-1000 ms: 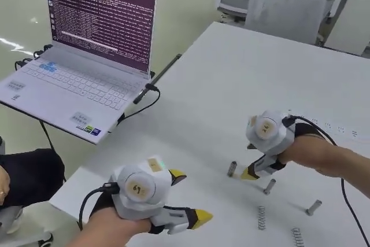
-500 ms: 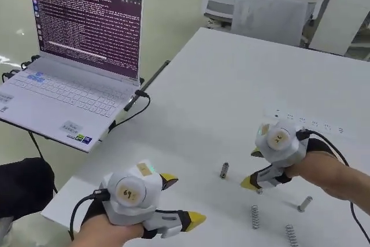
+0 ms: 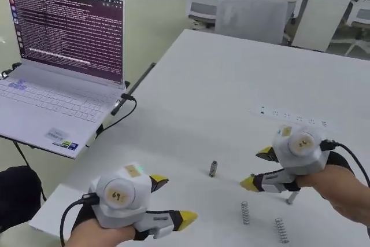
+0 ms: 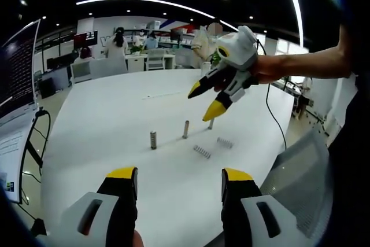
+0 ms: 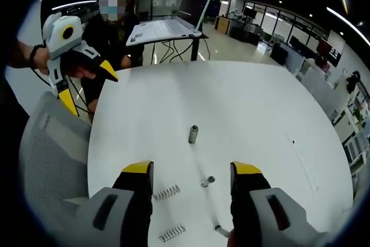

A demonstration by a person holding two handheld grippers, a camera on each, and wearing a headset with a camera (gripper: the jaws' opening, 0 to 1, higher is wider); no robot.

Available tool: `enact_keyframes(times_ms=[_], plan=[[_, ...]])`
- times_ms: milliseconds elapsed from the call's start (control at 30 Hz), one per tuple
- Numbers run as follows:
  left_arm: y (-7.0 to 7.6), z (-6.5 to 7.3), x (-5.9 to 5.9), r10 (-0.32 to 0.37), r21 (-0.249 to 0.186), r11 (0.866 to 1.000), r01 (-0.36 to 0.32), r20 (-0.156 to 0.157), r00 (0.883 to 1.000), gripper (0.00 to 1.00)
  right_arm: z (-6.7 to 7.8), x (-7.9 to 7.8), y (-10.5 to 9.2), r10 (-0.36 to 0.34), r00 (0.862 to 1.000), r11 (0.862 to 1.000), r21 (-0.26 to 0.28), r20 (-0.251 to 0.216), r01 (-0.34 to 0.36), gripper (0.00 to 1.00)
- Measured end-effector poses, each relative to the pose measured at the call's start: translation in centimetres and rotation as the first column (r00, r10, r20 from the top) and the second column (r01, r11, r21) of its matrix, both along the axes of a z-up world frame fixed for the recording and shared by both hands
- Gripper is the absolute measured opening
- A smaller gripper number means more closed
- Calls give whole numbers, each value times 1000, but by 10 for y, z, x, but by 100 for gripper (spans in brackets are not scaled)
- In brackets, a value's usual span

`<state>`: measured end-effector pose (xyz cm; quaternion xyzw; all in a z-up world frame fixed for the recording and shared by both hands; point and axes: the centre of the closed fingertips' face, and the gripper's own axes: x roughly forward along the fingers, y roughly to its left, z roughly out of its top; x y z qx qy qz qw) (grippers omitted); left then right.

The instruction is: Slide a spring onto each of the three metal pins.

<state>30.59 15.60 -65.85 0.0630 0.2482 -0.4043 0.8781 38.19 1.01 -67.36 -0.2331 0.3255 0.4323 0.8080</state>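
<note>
Over the white table point(image 3: 219, 79), left hand-held gripper point(image 3: 173, 199) and right hand-held gripper point(image 3: 256, 168) hang open, empty.
One pin point(image 3: 213, 169) stands upright between them; two springs point(image 3: 245, 212) lie flat at lower right, a second pin point(image 3: 292, 196) near them.

White shells on left tongs point(image 3: 173, 199) and right tongs point(image 3: 256, 168), yellow-tipped (black cables point(image 3: 354, 162)).

Open laptop point(image 3: 58, 62) beside white table point(image 3: 231, 79)
</note>
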Motion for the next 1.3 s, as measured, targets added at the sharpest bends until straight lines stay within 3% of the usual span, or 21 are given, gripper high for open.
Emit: enact_keyframes(times_ms=[300,467,633,800,967,1167,1300], plan=[[2,2,3,-1,4,1000,1,1,1000,54,6,-10,-31,-76,997,996,42,6,75,54],[3,4,6,1,3,1000,-1,5,1000,54,8,-16,-47,-136,991,987,80,2,136,54],[3,5,9,1,3,1000,-1,7,1000,54,14,-23,-61,-213,977,964,158,-11,212,56],[3,6,10,-1,3,1000,1,8,1000,54,16,-32,-75,-250,968,953,177,-2,246,58],[2,6,12,-4,2,1000,4,8,1000,54,21,-44,-88,-302,953,930,221,-3,295,60],[-1,5,14,-10,1,1000,10,6,1000,54,19,-57,-97,-332,943,917,233,-8,325,62],[-3,4,16,-16,0,1000,16,4,1000,54,21,-67,-101,-369,929,894,268,-18,360,63]])
